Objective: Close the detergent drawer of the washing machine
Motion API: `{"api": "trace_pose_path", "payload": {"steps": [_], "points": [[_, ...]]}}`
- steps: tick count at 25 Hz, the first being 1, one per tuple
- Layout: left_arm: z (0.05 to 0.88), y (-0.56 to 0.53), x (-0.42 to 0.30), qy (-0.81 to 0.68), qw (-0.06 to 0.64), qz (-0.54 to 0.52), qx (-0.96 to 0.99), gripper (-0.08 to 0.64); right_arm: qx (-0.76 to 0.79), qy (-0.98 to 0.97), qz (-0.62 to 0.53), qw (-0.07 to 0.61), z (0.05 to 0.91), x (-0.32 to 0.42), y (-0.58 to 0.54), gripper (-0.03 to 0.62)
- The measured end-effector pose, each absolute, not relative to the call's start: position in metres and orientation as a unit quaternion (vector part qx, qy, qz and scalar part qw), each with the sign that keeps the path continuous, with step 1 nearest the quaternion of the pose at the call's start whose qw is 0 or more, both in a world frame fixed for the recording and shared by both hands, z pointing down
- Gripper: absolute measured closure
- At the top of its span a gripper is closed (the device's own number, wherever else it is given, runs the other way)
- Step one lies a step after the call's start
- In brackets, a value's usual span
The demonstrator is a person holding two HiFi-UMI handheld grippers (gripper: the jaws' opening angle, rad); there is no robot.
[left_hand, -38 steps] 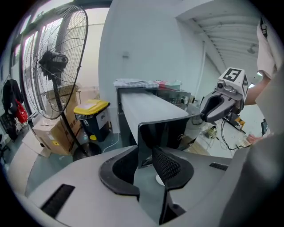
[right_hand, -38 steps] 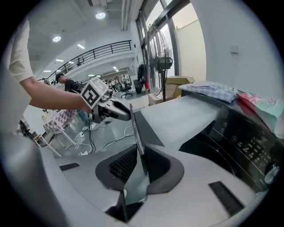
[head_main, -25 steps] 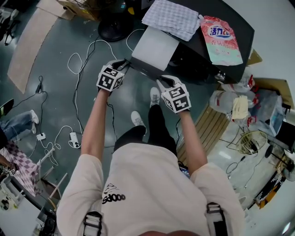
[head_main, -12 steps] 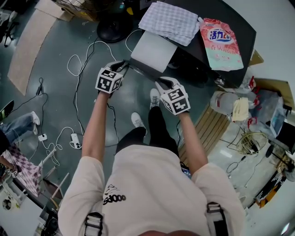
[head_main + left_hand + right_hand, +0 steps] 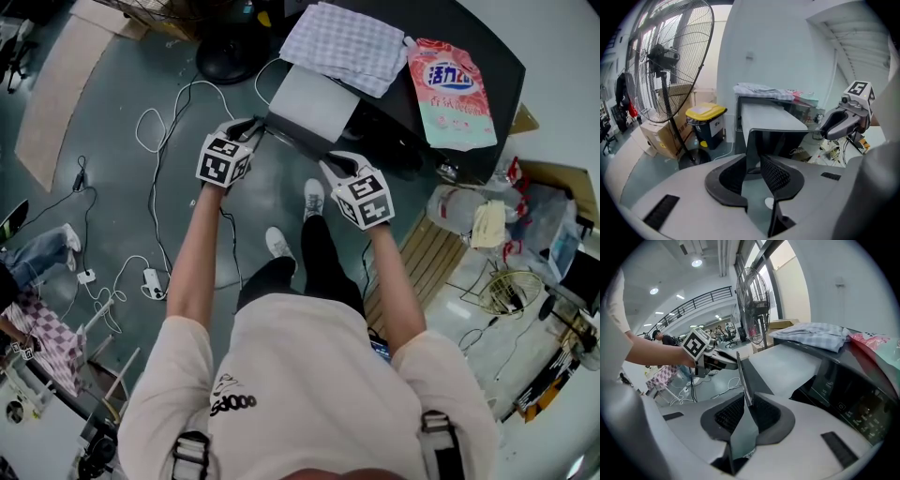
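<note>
The black washing machine [image 5: 469, 37] stands at the top, its detergent drawer [image 5: 314, 98] pulled out with a flat grey top. The drawer's dark front panel [image 5: 295, 142] faces me. My left gripper [image 5: 255, 128] holds the panel's left end, and my right gripper [image 5: 330, 166] its right end. In the left gripper view the panel [image 5: 787, 143] has its edge between the left gripper's [image 5: 752, 176] pads. In the right gripper view the thin panel edge [image 5: 743, 376] is pinched in the right gripper [image 5: 747, 413], beside the control panel [image 5: 853, 399].
A checked cloth [image 5: 347, 42] and a pink detergent pouch [image 5: 452, 84] lie on the machine. A standing fan [image 5: 670, 56] and a yellow-lidded bin [image 5: 707, 123] stand left of it. Cables [image 5: 164, 131] trail over the floor; bags [image 5: 478, 211] are piled at the right.
Both grippers have shifted a little, still holding the drawer front. The grip of each looks the same.
</note>
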State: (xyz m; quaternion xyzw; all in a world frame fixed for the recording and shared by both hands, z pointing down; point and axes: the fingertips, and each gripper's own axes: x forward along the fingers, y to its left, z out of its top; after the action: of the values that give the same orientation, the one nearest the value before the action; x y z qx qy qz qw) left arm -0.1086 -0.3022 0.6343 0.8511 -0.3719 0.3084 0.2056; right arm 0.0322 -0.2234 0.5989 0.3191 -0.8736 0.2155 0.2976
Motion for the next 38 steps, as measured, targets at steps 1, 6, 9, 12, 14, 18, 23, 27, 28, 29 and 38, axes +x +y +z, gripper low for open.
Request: {"api": "trace_pose_path", "payload": {"steps": [1, 6, 9, 12, 14, 18, 23, 27, 28, 29, 38], "points": [[0.634, -0.304, -0.108, -0.372, 0.207, 0.309, 0.85, 0.456, 0.318, -0.874, 0.215, 0.298, 0.599, 0.033, -0.225, 0.538], [0.635, -0.315, -0.101, -0.376, 0.208, 0.303, 0.851, 0.456, 0.319, -0.874, 0.203, 0.304, 0.598, 0.039, -0.237, 0.537], [0.632, -0.324, -0.095, -0.379, 0.205, 0.298, 0.852, 0.456, 0.332, -0.87, 0.2, 0.304, 0.595, 0.047, -0.248, 0.535], [0.631, -0.331, -0.092, -0.385, 0.206, 0.297, 0.849, 0.456, 0.337, -0.868, 0.193, 0.309, 0.594, 0.051, -0.256, 0.535], [0.631, -0.335, -0.09, -0.388, 0.208, 0.294, 0.848, 0.456, 0.34, -0.867, 0.19, 0.311, 0.594, 0.053, -0.26, 0.535], [0.632, -0.348, -0.084, -0.395, 0.209, 0.288, 0.847, 0.456, 0.353, -0.864, 0.195, 0.303, 0.594, 0.059, -0.273, 0.535], [0.631, -0.365, -0.076, -0.417, 0.217, 0.277, 0.838, 0.456, 0.381, -0.853, 0.216, 0.284, 0.593, 0.071, -0.291, 0.519], [0.629, -0.377, -0.071, -0.433, 0.222, 0.268, 0.831, 0.471, 0.438, -0.827, 0.218, 0.276, 0.592, 0.084, -0.308, 0.443], [0.629, -0.379, -0.07, -0.435, 0.222, 0.267, 0.831, 0.474, 0.453, -0.82, 0.214, 0.275, 0.592, 0.086, -0.31, 0.43], [0.629, -0.381, -0.069, -0.437, 0.219, 0.268, 0.83, 0.476, 0.468, -0.814, 0.208, 0.275, 0.592, 0.088, -0.312, 0.426], [0.63, -0.396, -0.062, -0.441, 0.208, 0.275, 0.829, 0.476, 0.533, -0.753, 0.29, 0.253, 0.615, 0.105, -0.317, 0.397]]}}
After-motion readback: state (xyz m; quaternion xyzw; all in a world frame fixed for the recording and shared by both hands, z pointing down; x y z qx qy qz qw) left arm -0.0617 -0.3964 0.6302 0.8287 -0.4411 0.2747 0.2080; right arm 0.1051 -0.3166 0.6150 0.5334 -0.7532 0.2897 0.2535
